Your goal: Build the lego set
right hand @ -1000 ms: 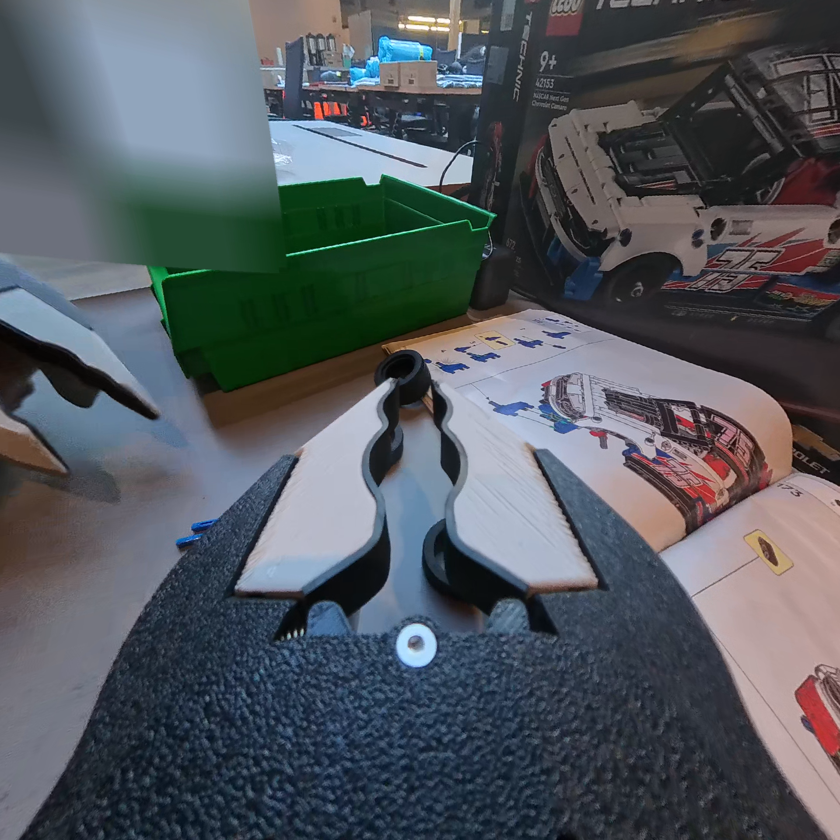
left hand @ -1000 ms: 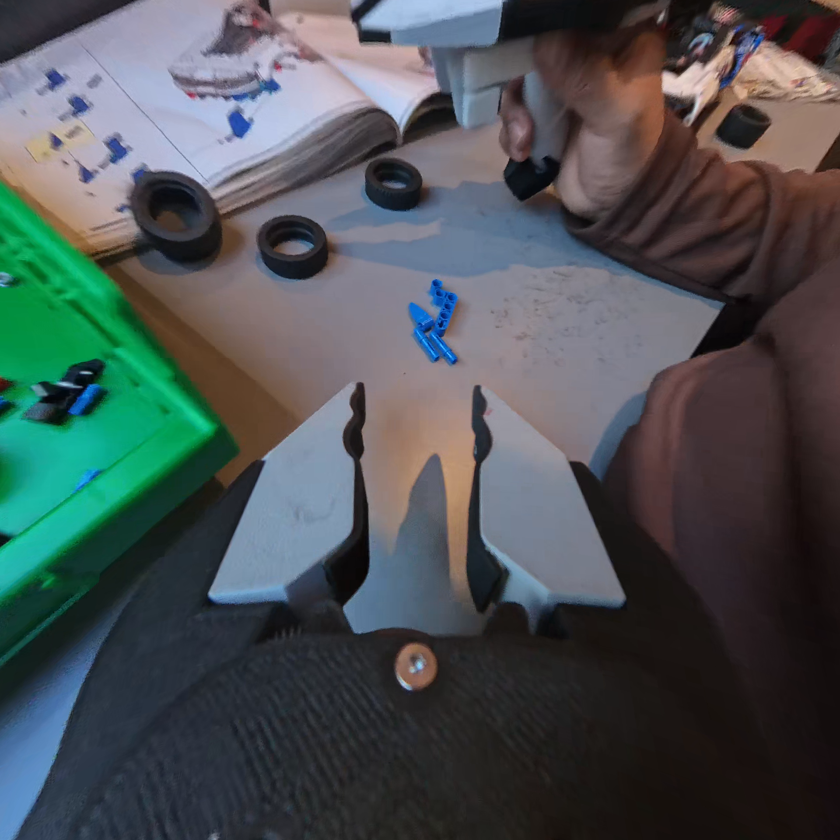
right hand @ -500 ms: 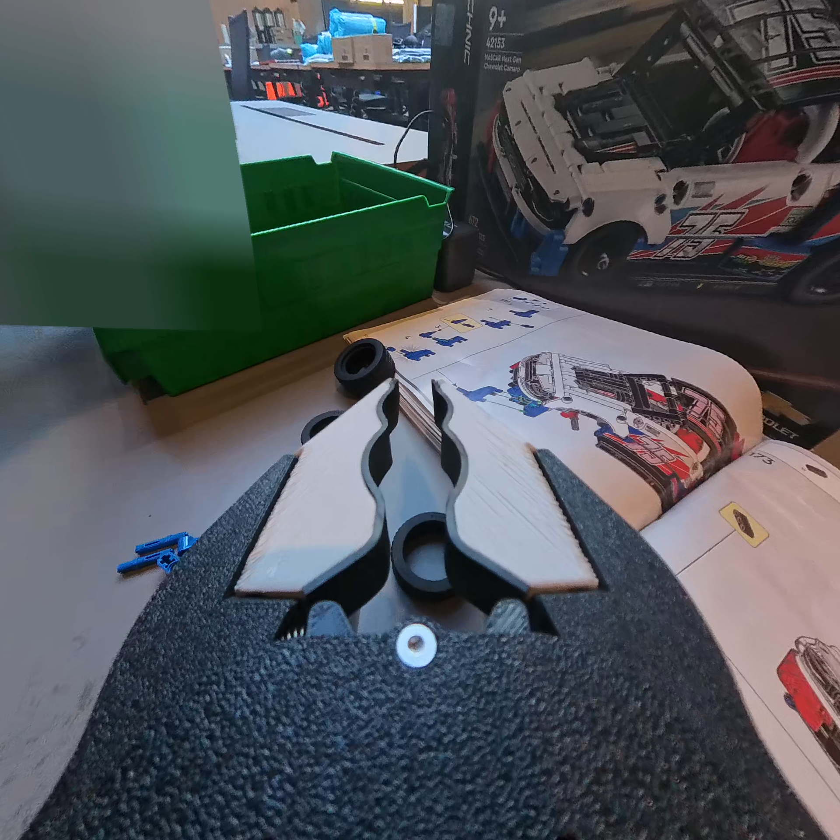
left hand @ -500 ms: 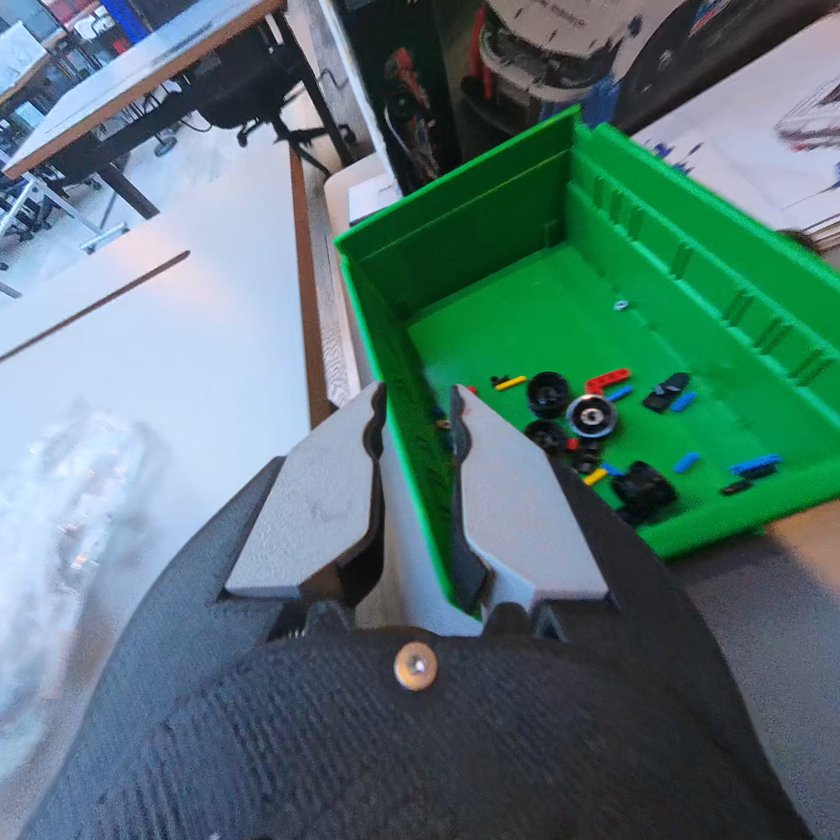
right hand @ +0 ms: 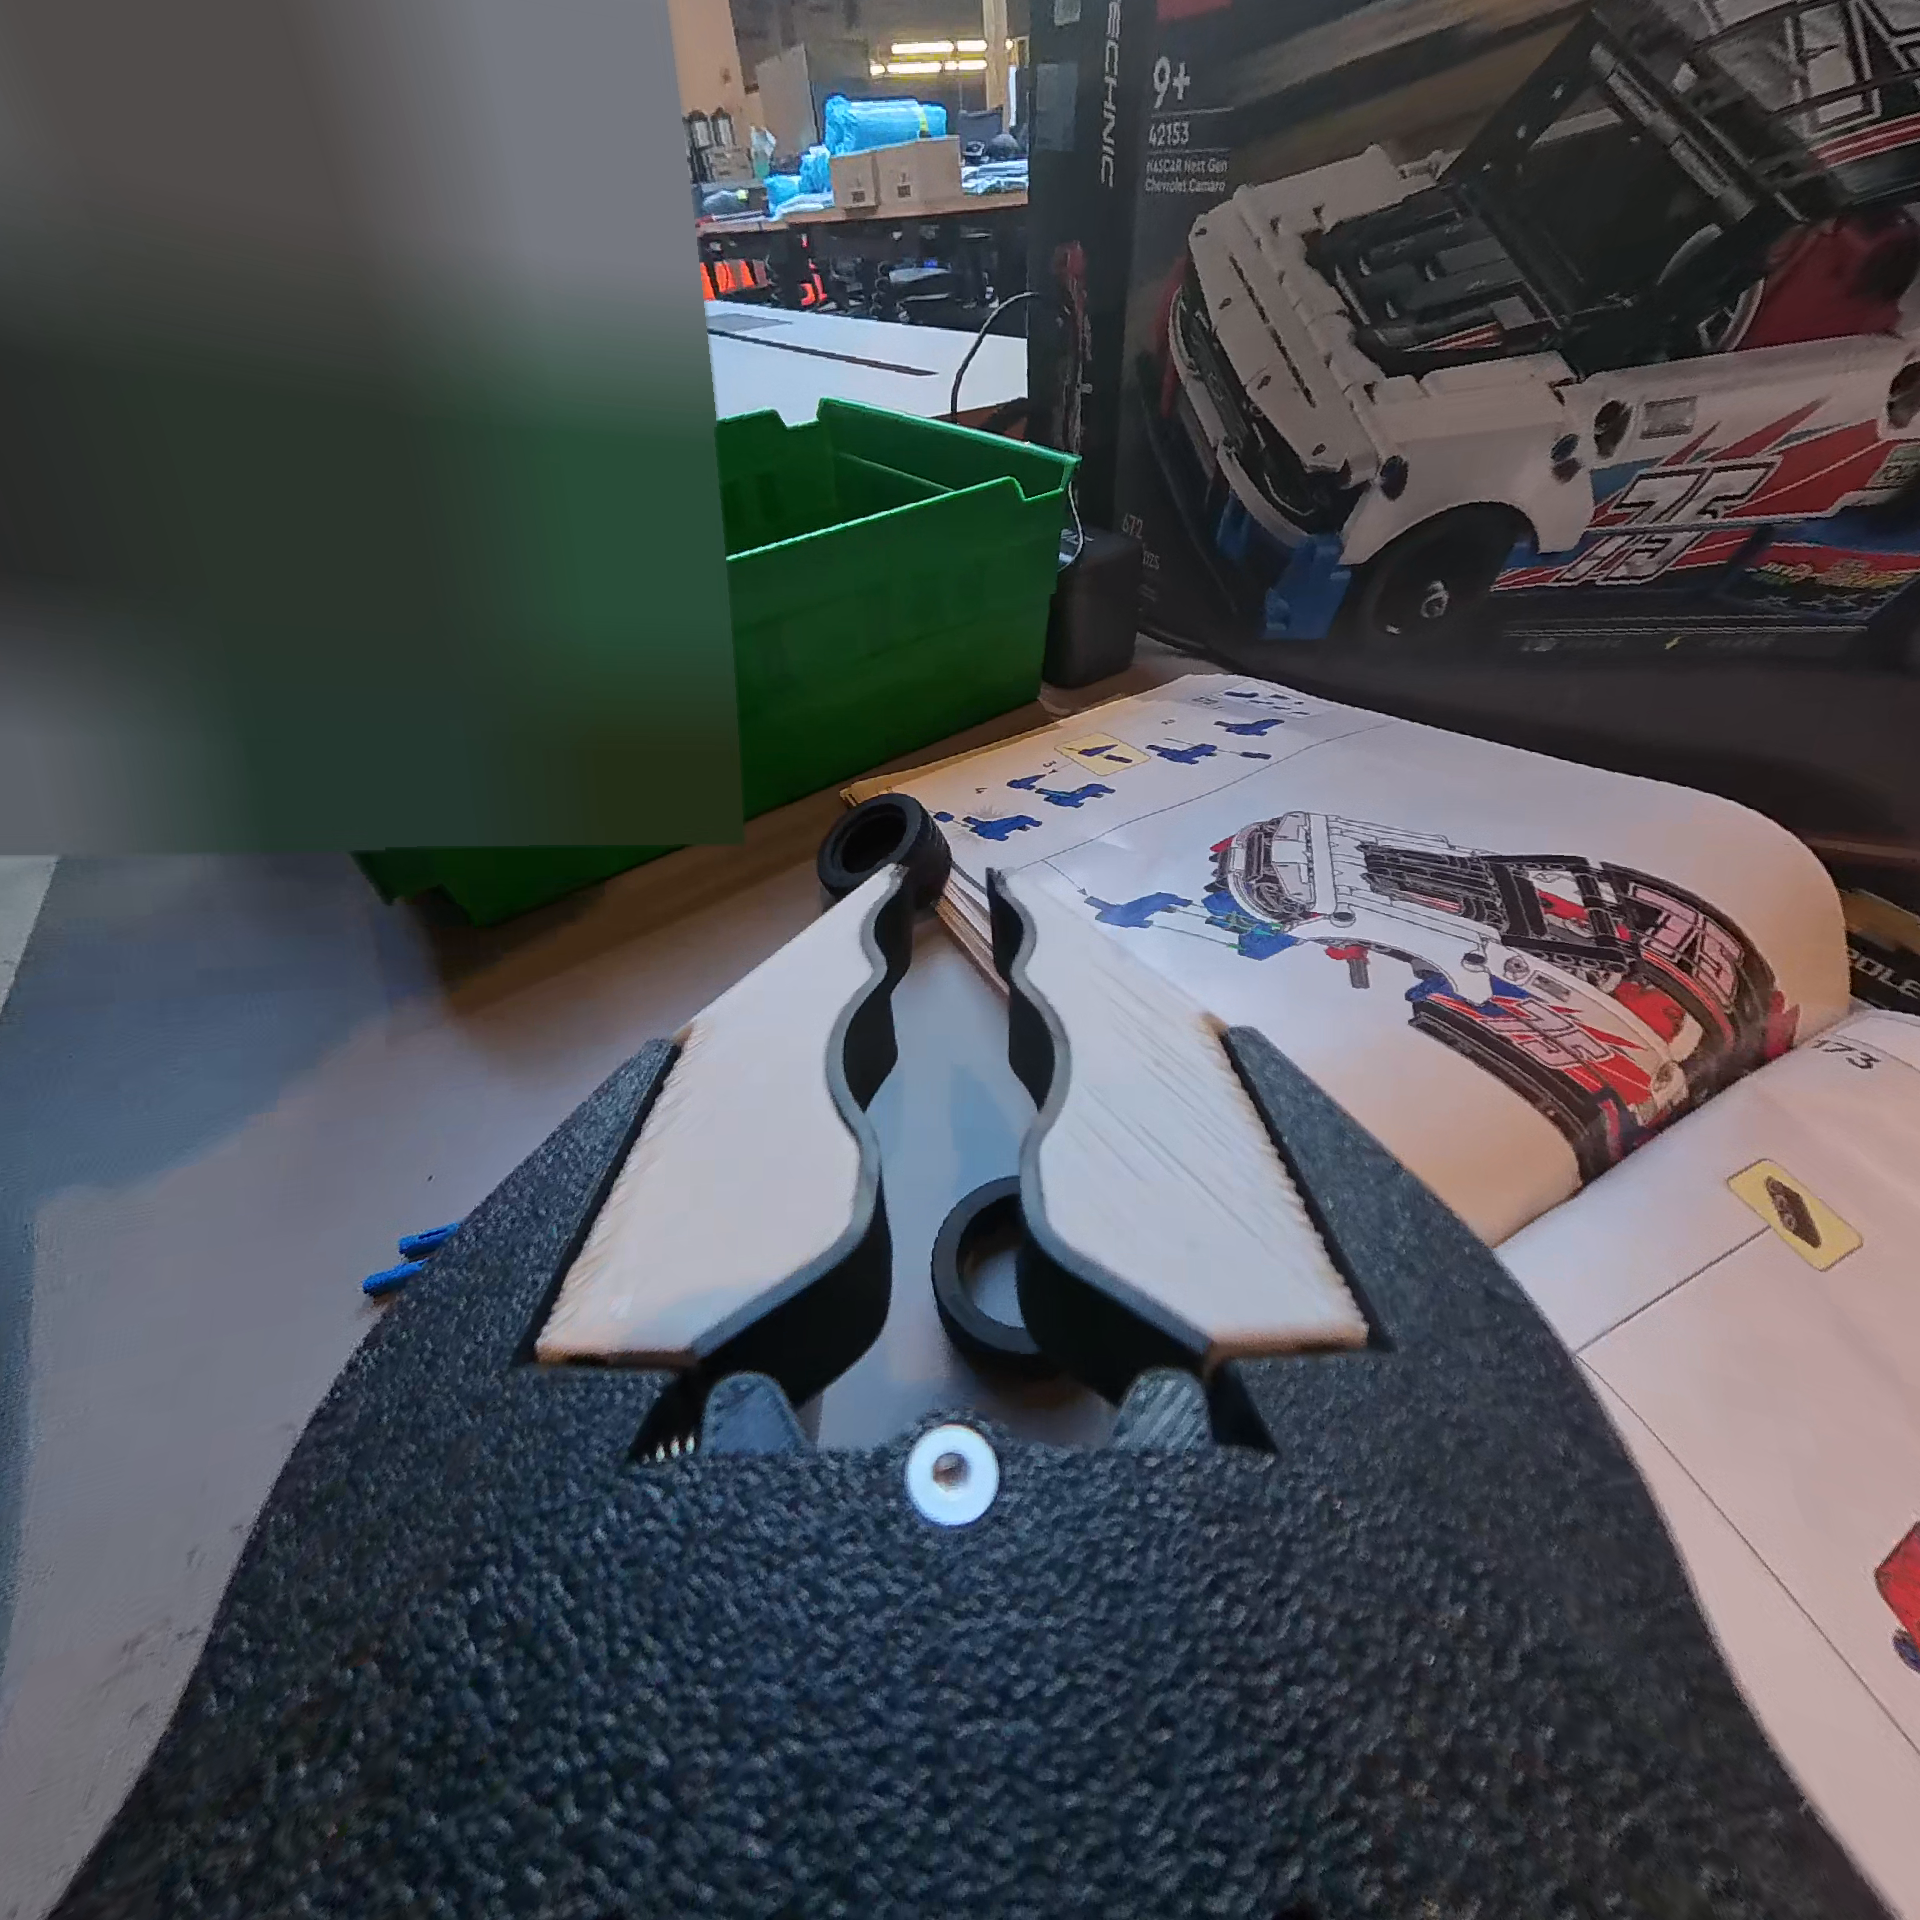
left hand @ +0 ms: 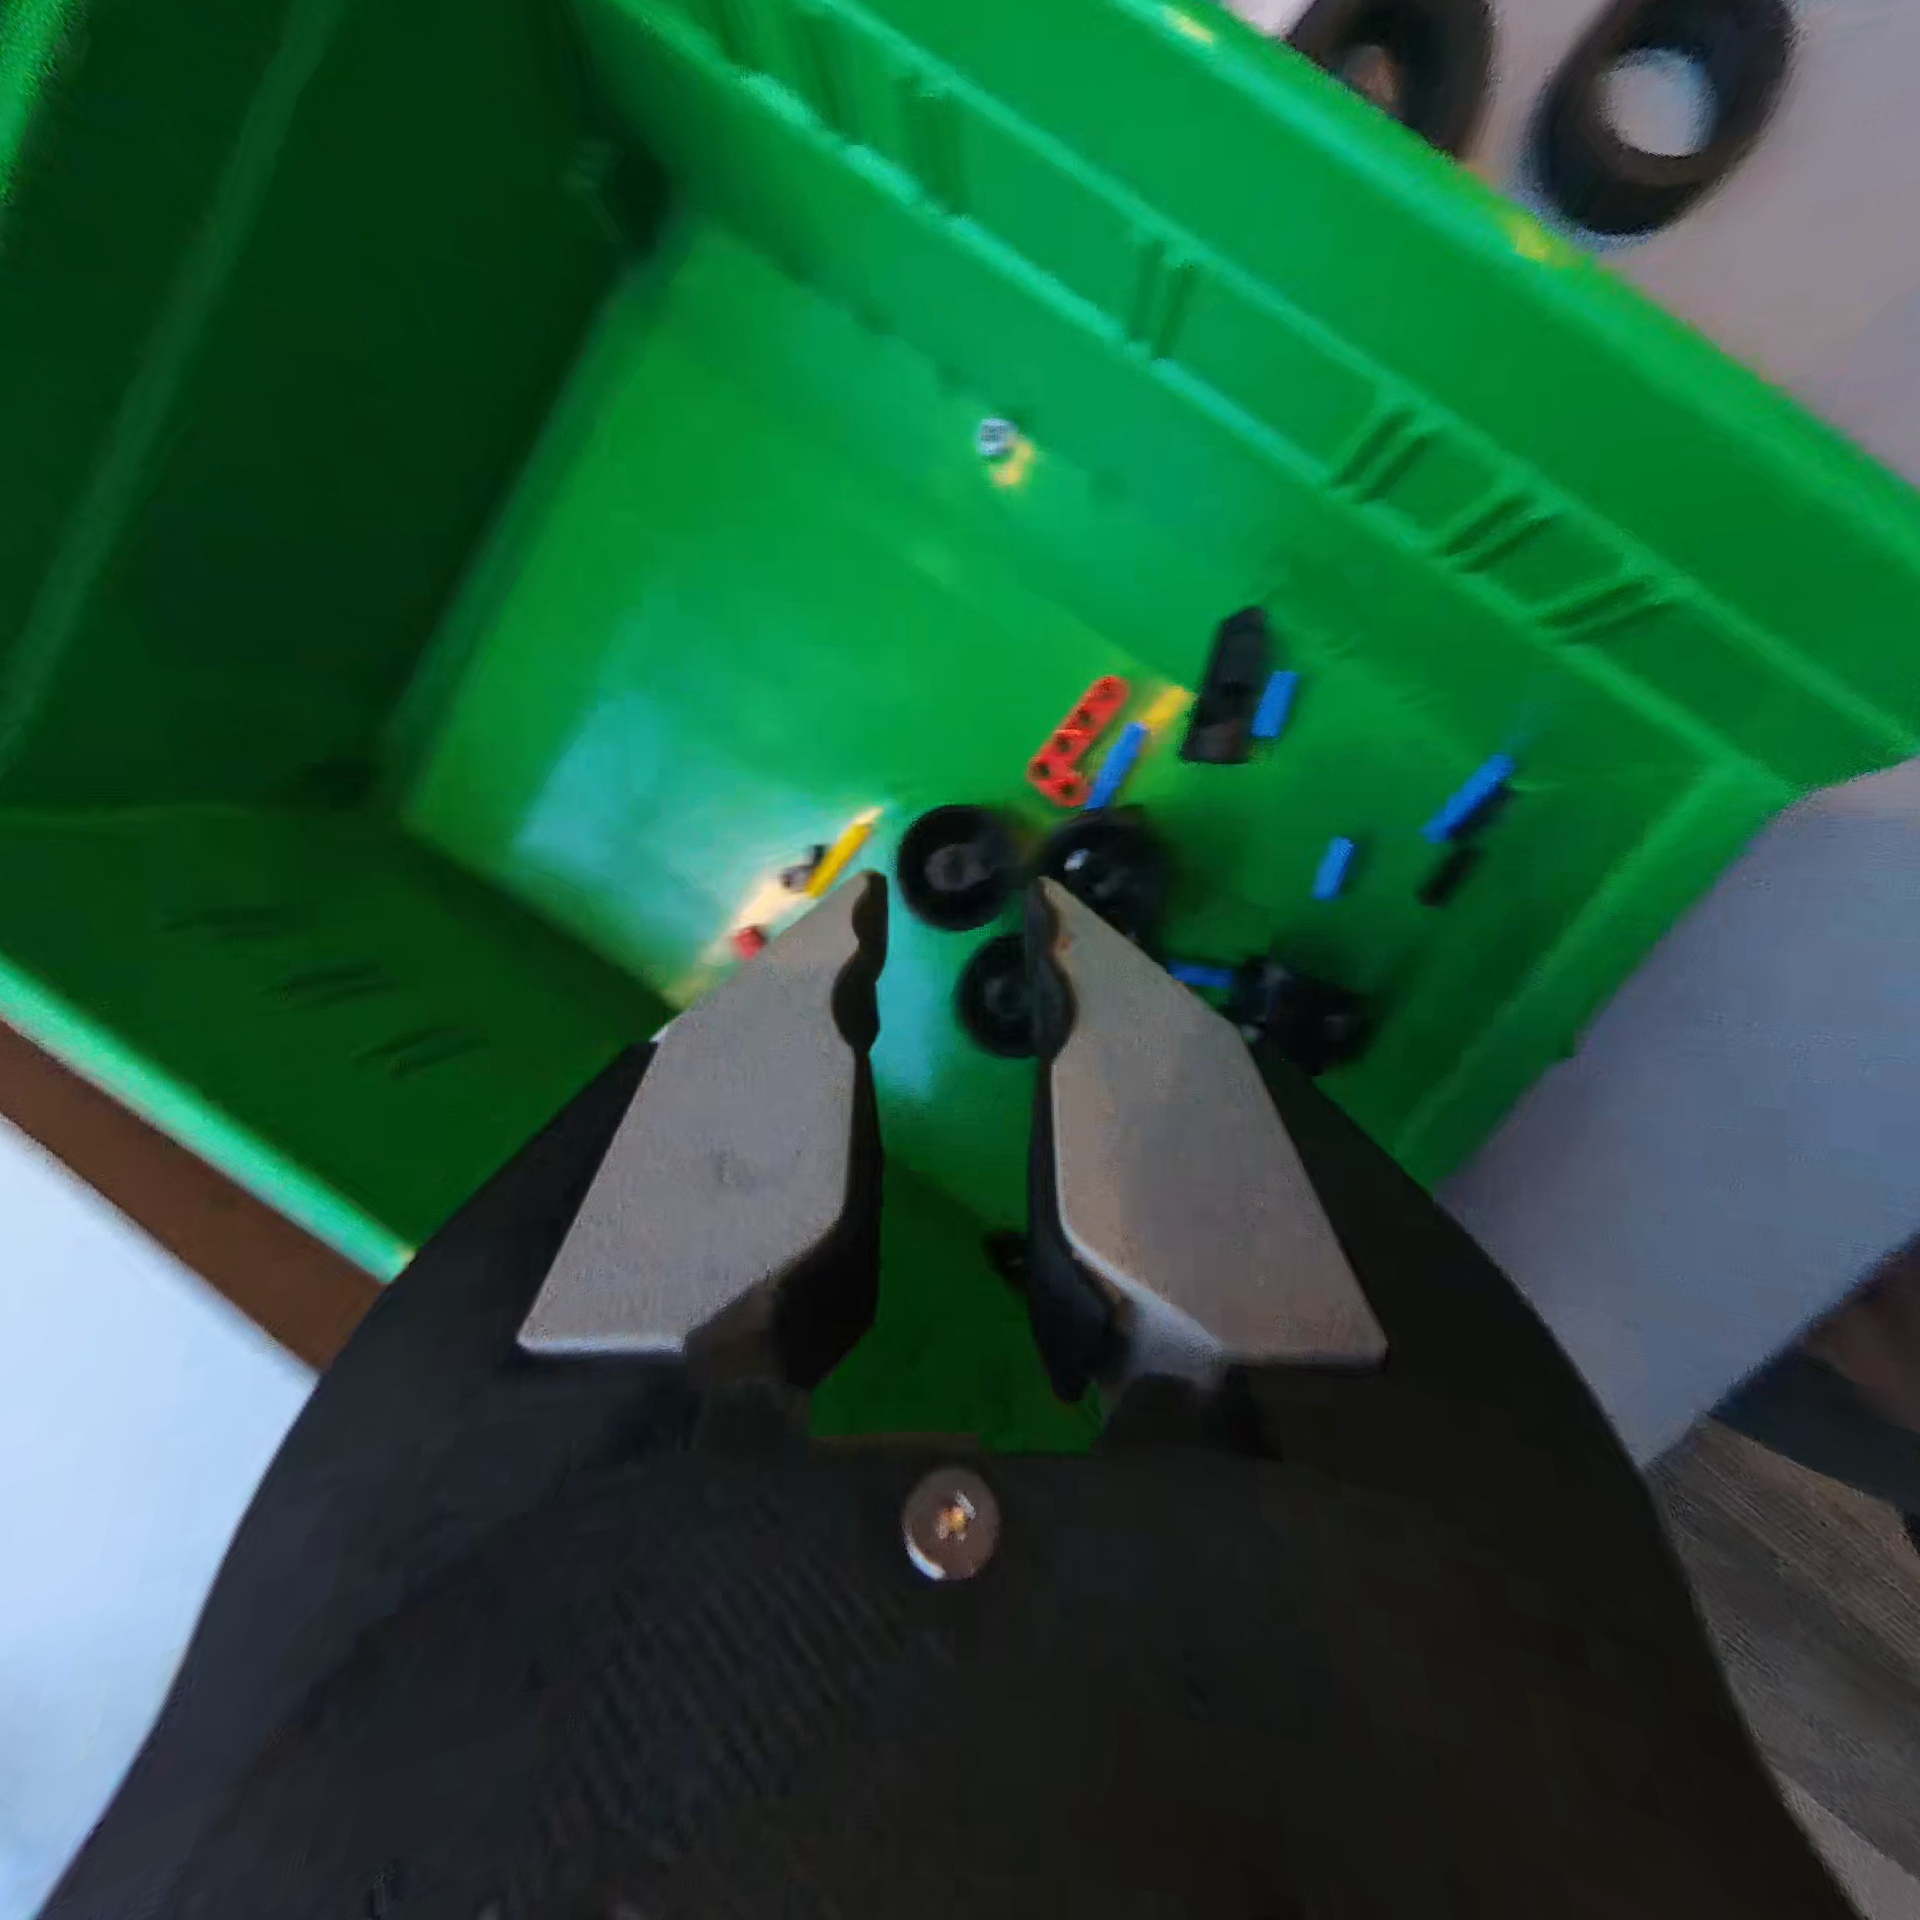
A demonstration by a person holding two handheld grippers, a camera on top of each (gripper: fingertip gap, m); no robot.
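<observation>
My left gripper (left hand: 956, 899) is open and empty, pointing down into the green bin (left hand: 1351, 343). Its tips hover over three black wheel hubs (left hand: 951, 868) on the bin floor; one hub (left hand: 997, 997) shows between the fingers. Around them lie a red L-shaped beam (left hand: 1075, 743), blue pins (left hand: 1465, 800) and a yellow axle (left hand: 842, 857). My right gripper (right hand: 945, 888) is open and empty, low over the table. One black tyre (right hand: 883, 847) lies just past its left fingertip, another tyre (right hand: 982, 1288) beneath its fingers.
The open instruction book (right hand: 1403, 935) lies to the right of my right gripper, with the set's box (right hand: 1507, 312) standing behind it. The green bin also shows in the right wrist view (right hand: 894, 603). Blue pieces (right hand: 410, 1262) lie on the table at left. Two tyres (left hand: 1652, 114) lie outside the bin. My right tips are about 30 cm from the yellow axle (left hand: 842, 857), my left tips only 7 cm.
My left gripper swung from the blue pieces on the table to the bin's edge, then over the hubs inside the bin. My right gripper shifted slightly and stays open.
</observation>
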